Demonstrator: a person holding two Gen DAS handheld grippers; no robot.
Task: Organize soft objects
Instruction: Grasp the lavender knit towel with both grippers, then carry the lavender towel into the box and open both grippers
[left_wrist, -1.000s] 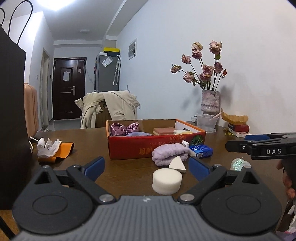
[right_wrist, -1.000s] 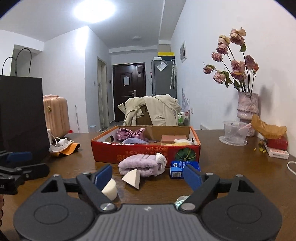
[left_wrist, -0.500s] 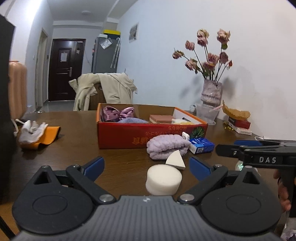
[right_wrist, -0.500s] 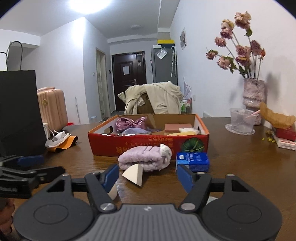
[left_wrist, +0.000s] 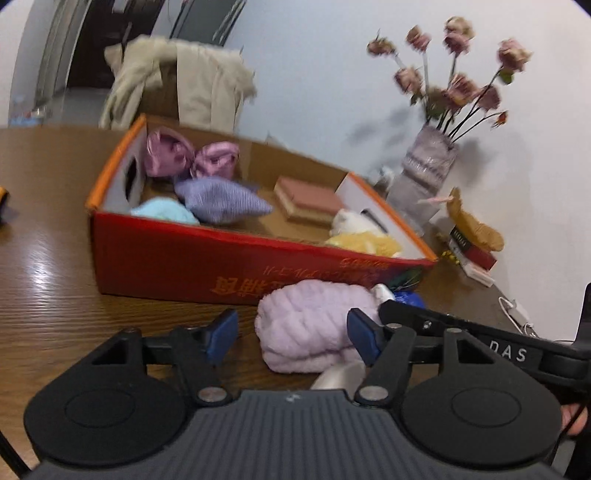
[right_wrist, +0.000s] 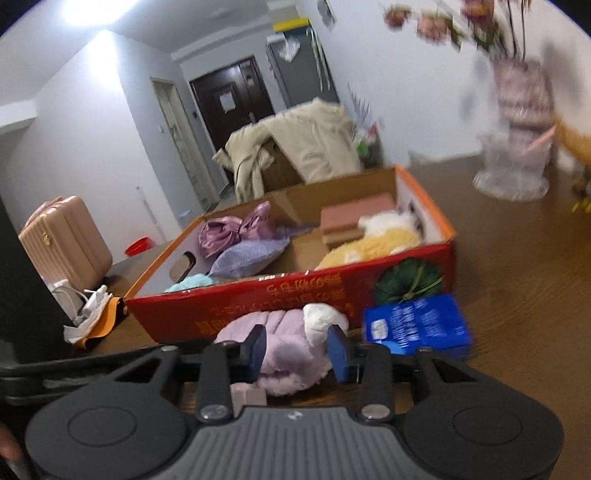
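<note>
A fluffy lilac headband (left_wrist: 310, 325) (right_wrist: 284, 347) lies on the wooden table in front of a red cardboard box (left_wrist: 207, 254) (right_wrist: 295, 295). The box holds a pink satin bow (left_wrist: 188, 155), a lilac pouch (left_wrist: 221, 199), a light blue soft item (left_wrist: 162, 212), a pink sponge block (left_wrist: 306, 203) and a yellow-white plush (left_wrist: 362, 232). My left gripper (left_wrist: 295, 332) is open, its fingers either side of the headband. My right gripper (right_wrist: 295, 350) is partly closed around the headband's white end; contact is unclear. A white sponge (left_wrist: 340, 374) shows just under the left gripper.
A blue tissue pack (right_wrist: 417, 325) lies right of the headband. A vase of dried roses (left_wrist: 428, 166) and small boxes (left_wrist: 476, 254) stand at the right by the wall. A white cloth on an orange item (right_wrist: 92, 314) lies left. A chair with a beige coat (right_wrist: 303, 147) stands behind.
Both grippers have moved forward and down to the lilac headband and now look into the box from above. The right gripper's jaws have narrowed.
</note>
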